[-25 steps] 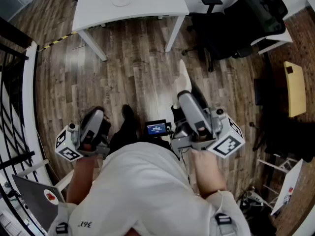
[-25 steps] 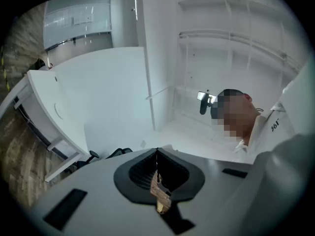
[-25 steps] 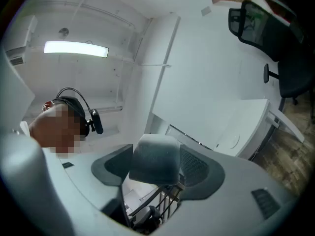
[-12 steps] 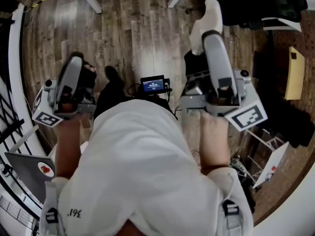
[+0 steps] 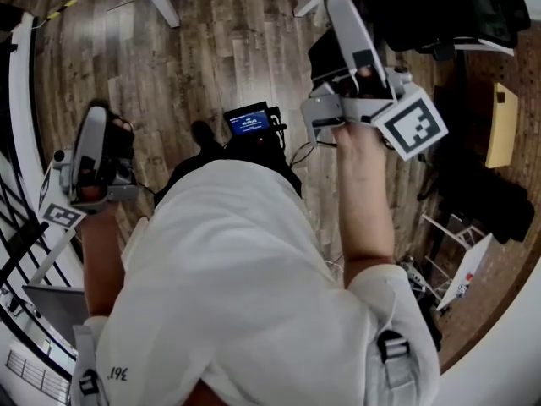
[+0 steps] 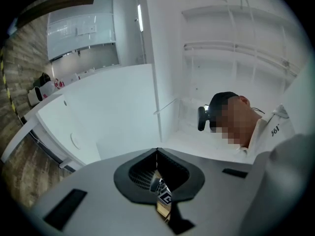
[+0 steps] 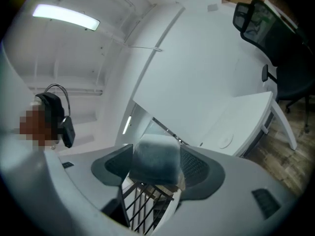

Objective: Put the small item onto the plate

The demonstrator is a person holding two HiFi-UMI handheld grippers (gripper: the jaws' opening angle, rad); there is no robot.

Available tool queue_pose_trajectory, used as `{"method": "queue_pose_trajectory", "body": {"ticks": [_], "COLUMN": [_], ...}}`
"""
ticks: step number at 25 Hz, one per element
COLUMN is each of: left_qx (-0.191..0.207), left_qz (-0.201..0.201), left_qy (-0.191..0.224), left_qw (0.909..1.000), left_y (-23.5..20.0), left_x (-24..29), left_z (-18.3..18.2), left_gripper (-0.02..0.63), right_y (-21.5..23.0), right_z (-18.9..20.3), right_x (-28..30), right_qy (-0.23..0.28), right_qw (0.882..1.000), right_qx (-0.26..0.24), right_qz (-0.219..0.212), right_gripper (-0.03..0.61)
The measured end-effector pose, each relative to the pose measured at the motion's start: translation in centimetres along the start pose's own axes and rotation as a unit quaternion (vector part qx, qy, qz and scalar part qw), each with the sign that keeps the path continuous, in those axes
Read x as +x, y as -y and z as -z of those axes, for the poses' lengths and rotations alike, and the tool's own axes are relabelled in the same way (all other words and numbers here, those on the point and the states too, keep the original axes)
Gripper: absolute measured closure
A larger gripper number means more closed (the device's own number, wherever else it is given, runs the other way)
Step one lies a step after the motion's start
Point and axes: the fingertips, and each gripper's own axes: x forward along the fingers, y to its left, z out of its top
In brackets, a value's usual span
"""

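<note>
Right gripper [image 7: 156, 154]: raised out in front of the person, jaws partly apart and clamped on a small grey block [image 7: 156, 165].
Small grey block: held between the two pads of the right gripper, off the ground and well apart from the plate; its upper end sticks out past the pads.
Plate [image 7: 225, 140]: a pale round disc lying flat on the white worktop [image 7: 248, 117], nothing on it.
Left gripper [image 6: 157, 154]: jaws closed together with nothing between the pads; in the head view it is held low at the person's left side.
Worktop: white, standing on white legs over the wooden floor [image 5: 211, 57]; it lies ahead of both grippers, neither touching it.
Office chair [image 7: 266, 38]: black, beside the worktop's end.
Person: white shirt [image 5: 245, 294], bare forearms, one gripper in each hand.
Small screen [image 5: 249, 123]: lit blue, at the person's front between the two arms.
Right gripper's marker cube [image 5: 411, 123]: faces up, just above the hand.
</note>
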Motion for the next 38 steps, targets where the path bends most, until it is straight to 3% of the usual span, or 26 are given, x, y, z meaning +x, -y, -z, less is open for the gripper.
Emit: {"method": "queue_pose_trajectory", "body": {"ticks": [7, 8, 10, 12, 14, 15, 17, 20, 22, 23, 24, 25, 26, 28, 29, 30, 31, 32, 33, 35, 36, 38], "left_qx": [0.002, 0.001, -0.001, 0.000, 0.005, 0.006, 0.000, -0.007, -0.006, -0.007, -0.008, -0.010, -0.011, -0.016, -0.020, -0.027, -0.036, -0.046, -0.056, -0.070, -0.074, -0.084], "left_qz": [-0.045, -0.057, -0.087, -0.116, -0.144, -0.158, -0.182, -0.191, -0.188, -0.188, -0.189, -0.189, -0.187, -0.175, -0.164, -0.150, -0.134, -0.117, -0.101, -0.074, -0.060, -0.029], "left_qy": [0.037, 0.042, 0.050, 0.060, 0.070, 0.072, 0.073, 0.080, 0.088, 0.090, 0.092, 0.094, 0.096, 0.096, 0.094, 0.088, 0.078, 0.066, 0.053, 0.029, 0.016, -0.012], "left_qw": [0.9983, 0.9975, 0.9950, 0.9914, 0.9871, 0.9848, 0.9806, 0.9783, 0.9782, 0.9780, 0.9776, 0.9774, 0.9775, 0.9797, 0.9818, 0.9844, 0.9872, 0.9898, 0.9919, 0.9944, 0.9953, 0.9960], "left_y": [-6.9, -8.4, -11.1, -13.7, -16.4, -17.8, -20.8, -26.2, -27.7, -27.8, -27.7, -27.5, -27.2, -27.1, -27.2, -27.5, -28.0, -28.7, -29.4, -30.3, -30.2, -29.8], "left_x": [-0.1, 0.1, 0.9, 2.7, 5.5, 6.9, 10.0, 14.0, 14.8, 14.6, 14.3, 14.1, 13.9, 14.1, 14.3, 14.5, 14.7, 15.0, 15.3, 16.0, 16.3, 16.7], "left_z": [-3.3, -3.7, -4.4, -5.5, -6.7, -7.2, -8.1, -10.3, -11.1, -11.1, -11.0, -10.9, -10.9, -11.0, -11.1, -11.3, -11.6, -12.1, -12.7, -13.9, -14.2, -14.2], "left_gripper": [0.607, 0.607, 0.607, 0.607, 0.607, 0.607, 0.607, 0.609, 0.607, 0.607, 0.607, 0.607, 0.607, 0.609, 0.607, 0.607, 0.607, 0.607, 0.607, 0.607, 0.607, 0.607], "right_y": [11.4, 14.3, 22.8, 31.9, 40.3, 44.0, 50.4, 57.0, 58.4, 58.3, 57.5, 56.0, 53.7, 47.4, 44.2, 41.2, 38.7, 36.5, 34.7, 31.2, 29.6, 26.5], "right_z": [2.1, 2.4, 3.0, 3.4, 3.5, 3.7, 4.9, 7.3, 8.3, 8.4, 8.0, 7.0, 5.4, 2.1, 1.0, 0.5, 0.4, 0.9, 1.8, 3.6, 3.9, 3.2], "right_x": [10.9, 13.2, 17.3, 23.0, 29.3, 32.0, 36.1, 40.4, 40.9, 40.2, 39.7, 39.4, 39.2, 37.2, 35.3, 33.0, 30.5, 28.2, 26.5, 25.4, 25.5, 25.8], "right_qy": [-0.049, -0.064, -0.116, -0.183, -0.250, -0.280, -0.333, -0.399, -0.429, -0.431, -0.416, -0.381, -0.336, -0.268, -0.252, -0.240, -0.228, -0.214, -0.199, -0.165, -0.149, -0.115], "right_qw": [0.998, 0.997, 0.983, 0.953, 0.907, 0.883, 0.850, 0.800, 0.763, 0.752, 0.757, 0.779, 0.813, 0.877, 0.901, 0.921, 0.936, 0.948, 0.957, 0.968, 0.973, 0.981], "right_qx": [0.004, -0.011, -0.075, -0.171, -0.269, -0.301, -0.327, -0.371, -0.406, -0.415, -0.417, -0.409, -0.388, -0.314, -0.267, -0.216, -0.161, -0.104, -0.045, 0.044, 0.058, 0.039], "right_qz": [0.032, 0.045, 0.123, 0.173, 0.207, 0.224, 0.246, 0.252, 0.263, 0.275, 0.284, 0.283, 0.275, 0.247, 0.232, 0.220, 0.214, 0.212, 0.208, 0.182, 0.169, 0.149], "right_gripper": [0.275, 0.275, 0.275, 0.276, 0.276, 0.276, 0.276, 0.275, 0.275, 0.275, 0.238, 0.131, 0.059, 0.058, 0.062, 0.113, 0.218, 0.323, 0.383, 0.574, 0.577, 0.577]}}
